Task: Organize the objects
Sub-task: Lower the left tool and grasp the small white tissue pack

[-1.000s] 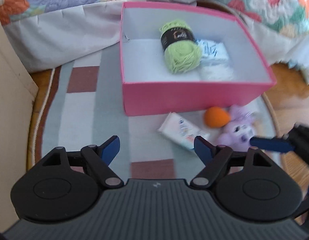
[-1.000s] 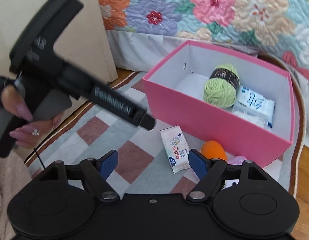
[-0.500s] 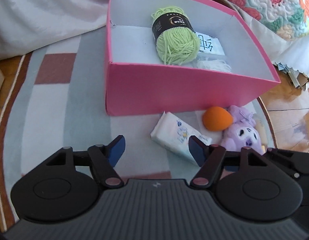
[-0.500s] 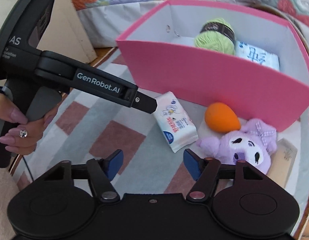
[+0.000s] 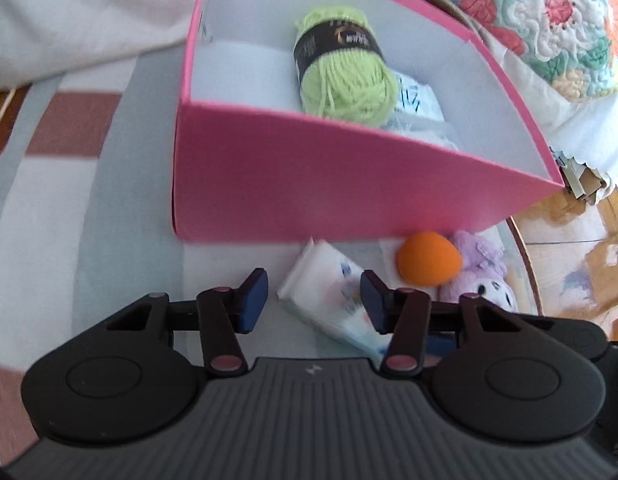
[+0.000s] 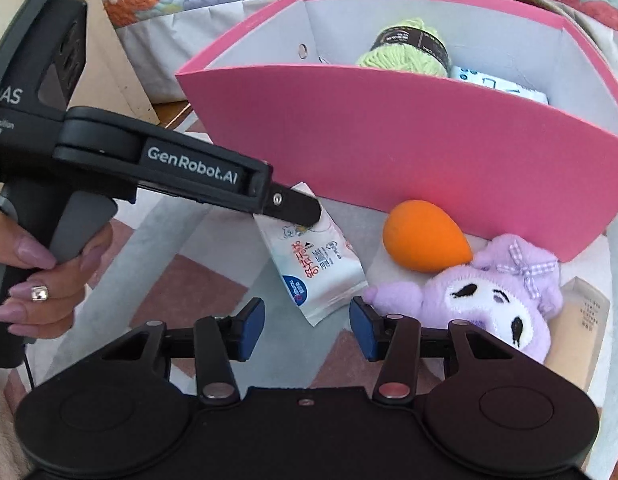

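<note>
A pink box [image 5: 309, 184] [image 6: 429, 140] holds a green yarn ball [image 5: 345, 76] [image 6: 409, 50] and a blue-white packet [image 5: 417, 104] [image 6: 497, 84]. On the rug in front lie a white tissue pack [image 5: 329, 300] [image 6: 313, 264], an orange sponge egg [image 5: 427, 256] [image 6: 421, 240] and a purple plush toy [image 5: 477, 276] [image 6: 489, 300]. My left gripper [image 5: 313, 300] is open, its fingers on either side of the tissue pack; in the right wrist view its tip [image 6: 297, 206] is over the pack's far end. My right gripper [image 6: 307, 326] is open and empty, just short of the pack.
A beige carton [image 6: 581, 320] lies right of the plush toy. The box stands on a checked rug [image 5: 89, 208] beside a bed with a flowered quilt [image 5: 557, 12]. A beige panel [image 6: 109, 52] stands at the left. Wooden floor [image 5: 569, 248] shows at the right.
Both grippers moved forward and down toward the tissue pack. The left gripper's fingers now straddle the pack and stand closer together.
</note>
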`<action>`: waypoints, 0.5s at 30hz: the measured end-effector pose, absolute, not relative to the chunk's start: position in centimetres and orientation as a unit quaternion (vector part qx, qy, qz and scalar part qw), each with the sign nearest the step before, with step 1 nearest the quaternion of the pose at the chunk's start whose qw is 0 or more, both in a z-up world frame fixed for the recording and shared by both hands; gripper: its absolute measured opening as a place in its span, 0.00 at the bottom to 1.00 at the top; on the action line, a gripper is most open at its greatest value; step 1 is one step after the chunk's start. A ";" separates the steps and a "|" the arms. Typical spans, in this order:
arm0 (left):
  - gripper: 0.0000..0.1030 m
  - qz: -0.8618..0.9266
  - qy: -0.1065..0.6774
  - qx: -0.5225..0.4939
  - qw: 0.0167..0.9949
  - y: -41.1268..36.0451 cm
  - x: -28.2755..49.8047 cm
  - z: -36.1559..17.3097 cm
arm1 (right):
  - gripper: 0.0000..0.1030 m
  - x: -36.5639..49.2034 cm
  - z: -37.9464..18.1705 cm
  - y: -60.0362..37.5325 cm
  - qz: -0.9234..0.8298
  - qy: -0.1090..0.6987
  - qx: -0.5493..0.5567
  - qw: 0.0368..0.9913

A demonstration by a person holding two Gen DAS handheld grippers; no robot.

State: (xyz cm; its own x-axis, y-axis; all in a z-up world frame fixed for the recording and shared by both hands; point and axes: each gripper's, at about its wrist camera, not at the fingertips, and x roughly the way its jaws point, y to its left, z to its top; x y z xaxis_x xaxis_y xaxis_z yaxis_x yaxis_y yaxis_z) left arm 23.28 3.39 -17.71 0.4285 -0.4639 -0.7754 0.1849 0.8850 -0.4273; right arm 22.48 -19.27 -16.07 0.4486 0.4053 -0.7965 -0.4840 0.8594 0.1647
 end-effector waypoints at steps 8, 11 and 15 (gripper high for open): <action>0.47 -0.213 0.556 -0.202 0.777 4.3 19.6 -17.3 | 0.50 21.3 -15.4 -19.2 0.267 0.445 -0.078 0.852; 0.47 -0.207 0.563 -0.221 0.769 4.7 19.0 -17.3 | 0.52 21.1 -15.4 -19.7 0.269 0.448 -0.072 0.849; 0.47 -0.166 0.548 -0.222 0.789 5.6 19.8 -17.2 | 0.60 21.0 -15.4 -19.9 0.268 0.442 -0.078 0.852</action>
